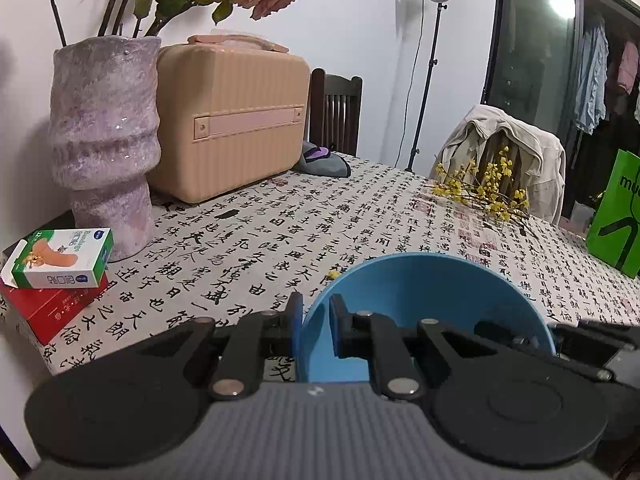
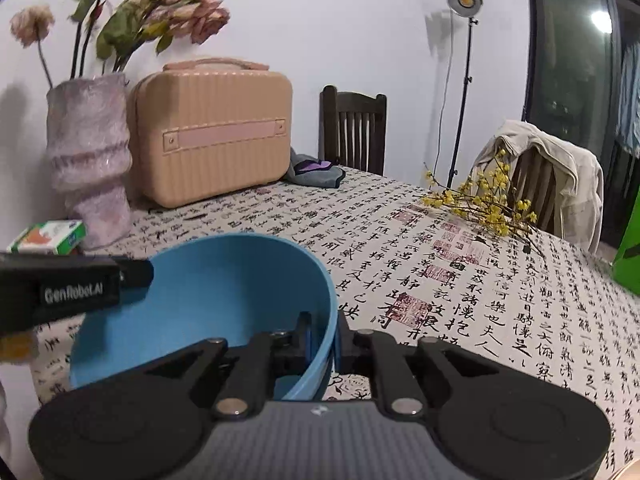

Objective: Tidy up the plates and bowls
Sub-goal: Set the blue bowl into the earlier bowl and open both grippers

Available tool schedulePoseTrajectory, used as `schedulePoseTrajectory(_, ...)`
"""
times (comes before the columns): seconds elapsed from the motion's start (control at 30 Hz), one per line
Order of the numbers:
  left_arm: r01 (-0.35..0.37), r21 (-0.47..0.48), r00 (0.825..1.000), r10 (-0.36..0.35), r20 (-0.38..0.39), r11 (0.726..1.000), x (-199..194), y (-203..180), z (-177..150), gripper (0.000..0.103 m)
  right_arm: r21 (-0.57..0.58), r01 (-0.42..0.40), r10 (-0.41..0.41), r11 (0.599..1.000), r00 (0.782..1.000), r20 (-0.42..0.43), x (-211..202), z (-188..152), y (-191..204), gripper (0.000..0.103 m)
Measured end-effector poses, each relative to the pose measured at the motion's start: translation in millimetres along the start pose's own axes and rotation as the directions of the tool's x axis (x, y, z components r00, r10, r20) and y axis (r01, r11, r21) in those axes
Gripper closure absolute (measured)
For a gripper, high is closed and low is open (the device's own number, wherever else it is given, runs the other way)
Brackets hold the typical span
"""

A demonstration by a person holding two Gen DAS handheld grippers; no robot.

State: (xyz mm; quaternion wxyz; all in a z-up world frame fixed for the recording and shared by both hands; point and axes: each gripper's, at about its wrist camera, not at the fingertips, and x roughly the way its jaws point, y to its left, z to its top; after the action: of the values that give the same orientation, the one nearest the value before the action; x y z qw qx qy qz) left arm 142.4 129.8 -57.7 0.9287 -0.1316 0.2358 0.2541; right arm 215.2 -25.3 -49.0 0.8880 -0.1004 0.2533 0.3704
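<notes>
Calligraphy-print tablecloth point(image 1: 360, 216) covered the table, with vase point(image 1: 104, 140), beige case point(image 1: 232, 120) and yellow sprigs point(image 1: 488, 188) well apart from the work. Blue bowl point(image 1: 432, 300) sat directly ahead of both grippers, held between them with no long axis to favour. Left gripper point(image 1: 316, 328) clamped on the bowl's left wall, 1 pad outside, 1 inside. Right gripper point(image 2: 324, 340) pinched the opposite wall likewise, jaws nearly closed on the rim. Could not tell whether the bowl rested on the cloth or hung clear.

Each tool point(image 1: 315, 326) point(image 2: 322, 338) has black linkage arms, silver rivets, blue-padded fingers point(image 1: 297, 320), ribbed grey housing; one reads "GenRobot.AI".
</notes>
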Motion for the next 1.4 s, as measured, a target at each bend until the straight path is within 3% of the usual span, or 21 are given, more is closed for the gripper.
schedulePoseTrajectory(0.3,0.009,-0.026,1.000,-0.010,-0.011,1.000,0,7,1,0.088,0.170,-0.101,0.095,0.980,0.995,0.041,-13,-1,-30,0.083)
schedulePoseTrajectory(0.9,0.027,-0.027,1.000,-0.027,-0.014,0.999,0,4,4,0.088,0.167,-0.111,0.105,0.980,0.994,0.042,-18,-2,-28,0.093)
schedulePoseTrajectory(1.07,0.039,-0.037,0.999,-0.039,-0.002,0.999,-4,7,5,0.086,0.224,-0.146,0.135,0.964,0.989,0.065,-23,-3,-38,0.079)
schedulePoseTrajectory(1.1,0.043,-0.037,0.999,-0.043,0.004,0.998,-6,8,5,0.083,0.236,-0.158,0.143,0.959,0.986,0.081,-27,-4,-41,0.064)
schedulePoseTrajectory(1.13,0.049,-0.038,0.999,-0.049,0.010,0.998,-9,9,5,0.072,0.243,-0.169,0.148,0.955,0.984,0.101,-32,-4,-44,0.047)
schedulePoseTrajectory(1.17,0.059,-0.042,0.998,-0.058,0.016,0.997,-12,11,6,0.065,0.243,-0.178,0.152,0.954,0.981,0.122,-37,-5,-46,0.038)
schedulePoseTrajectory(1.23,0.073,-0.049,0.997,-0.071,0.037,0.996,-19,15,5,0.035,0.233,-0.195,0.163,0.953,0.975,0.150,-47,-8,-49,0.009)
schedulePoseTrajectory(1.33,0.119,-0.047,0.990,-0.115,0.080,0.992,-32,21,4,0.000,0.212,-0.211,0.176,0.954,0.969,0.171,-62,-15,-52,0.006)
schedulePoseTrajectory(1.4,0.143,-0.029,0.983,-0.138,0.117,0.989,-44,24,0,0.000,0.197,-0.204,0.170,0.959,0.969,0.180,-70,-20,-53,0.000)
